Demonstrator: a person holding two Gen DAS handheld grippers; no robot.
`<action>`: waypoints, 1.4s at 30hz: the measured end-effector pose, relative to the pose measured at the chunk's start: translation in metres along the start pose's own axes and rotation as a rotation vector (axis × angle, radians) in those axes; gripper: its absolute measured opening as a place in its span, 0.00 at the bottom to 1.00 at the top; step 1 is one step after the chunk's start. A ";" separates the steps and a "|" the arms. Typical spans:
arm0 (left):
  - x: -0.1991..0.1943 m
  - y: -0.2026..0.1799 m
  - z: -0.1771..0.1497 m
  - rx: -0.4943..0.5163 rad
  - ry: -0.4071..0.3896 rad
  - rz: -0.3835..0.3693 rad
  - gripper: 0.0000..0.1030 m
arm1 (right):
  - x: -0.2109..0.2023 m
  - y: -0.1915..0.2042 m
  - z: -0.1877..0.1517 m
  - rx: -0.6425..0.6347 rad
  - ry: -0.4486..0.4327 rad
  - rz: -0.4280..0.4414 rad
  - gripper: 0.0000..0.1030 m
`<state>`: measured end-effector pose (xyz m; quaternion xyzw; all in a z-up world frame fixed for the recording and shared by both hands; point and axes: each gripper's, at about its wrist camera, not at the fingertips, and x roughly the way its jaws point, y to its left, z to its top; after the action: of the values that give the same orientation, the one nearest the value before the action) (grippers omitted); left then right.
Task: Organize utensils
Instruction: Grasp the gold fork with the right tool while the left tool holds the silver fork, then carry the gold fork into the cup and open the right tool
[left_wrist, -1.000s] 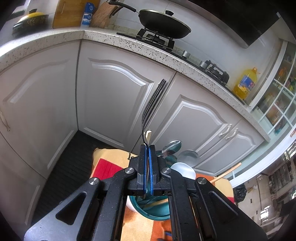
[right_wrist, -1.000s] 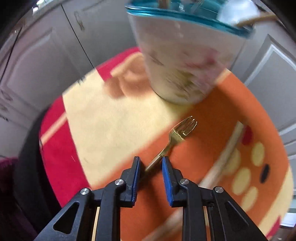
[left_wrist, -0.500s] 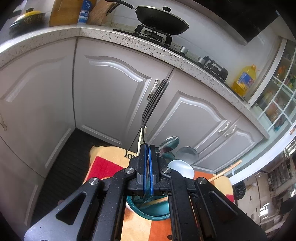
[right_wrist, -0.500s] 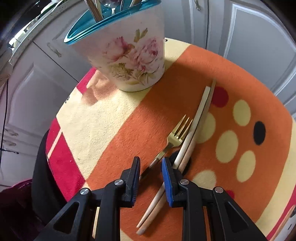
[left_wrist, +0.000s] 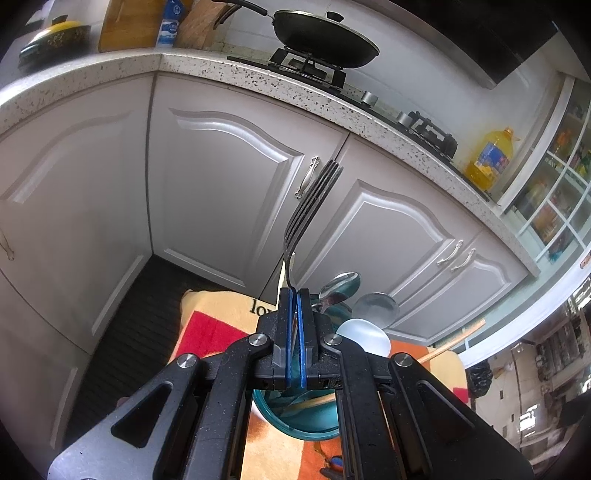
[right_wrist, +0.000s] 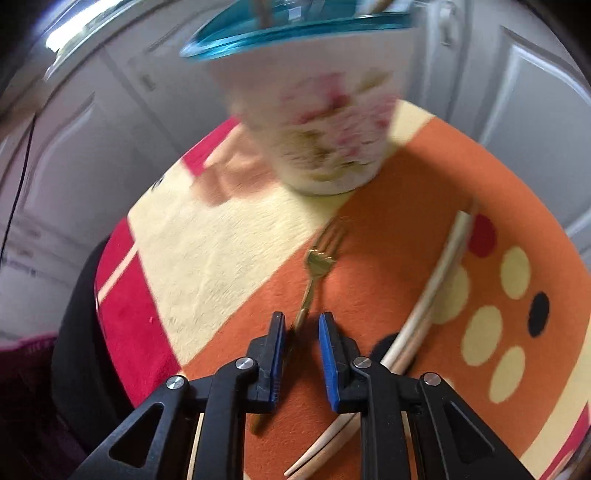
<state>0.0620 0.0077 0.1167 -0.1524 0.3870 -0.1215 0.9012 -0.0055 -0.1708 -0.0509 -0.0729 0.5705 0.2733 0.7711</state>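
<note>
My left gripper is shut on a dark metal fork, tines pointing up, held above the teal-rimmed floral holder. The holder holds spoons, a white ladle and a wooden stick. In the right wrist view my right gripper is open, its jaws on either side of the handle of a gold fork lying on the mat. The holder stands just beyond the fork. A pair of pale chopsticks lies to the right.
The orange, cream and red mat covers a small round table. White kitchen cabinets stand close behind it. A wok sits on the stove above, and an oil bottle on the counter.
The right gripper swung across the mat and now lines up on the gold fork's handle, closer to the holder. The left gripper still holds the dark fork, shifted slightly.
</note>
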 end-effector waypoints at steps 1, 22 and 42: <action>0.001 0.000 0.000 0.000 0.002 0.000 0.01 | 0.000 -0.003 -0.001 0.016 -0.005 0.008 0.17; -0.006 -0.006 -0.003 0.024 -0.002 0.015 0.01 | -0.060 -0.015 -0.024 0.092 -0.132 0.176 0.05; -0.006 -0.005 -0.002 0.016 0.000 0.024 0.01 | -0.139 0.002 0.067 0.029 -0.409 0.217 0.05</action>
<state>0.0563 0.0052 0.1212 -0.1408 0.3877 -0.1139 0.9038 0.0225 -0.1877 0.0999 0.0567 0.4105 0.3554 0.8378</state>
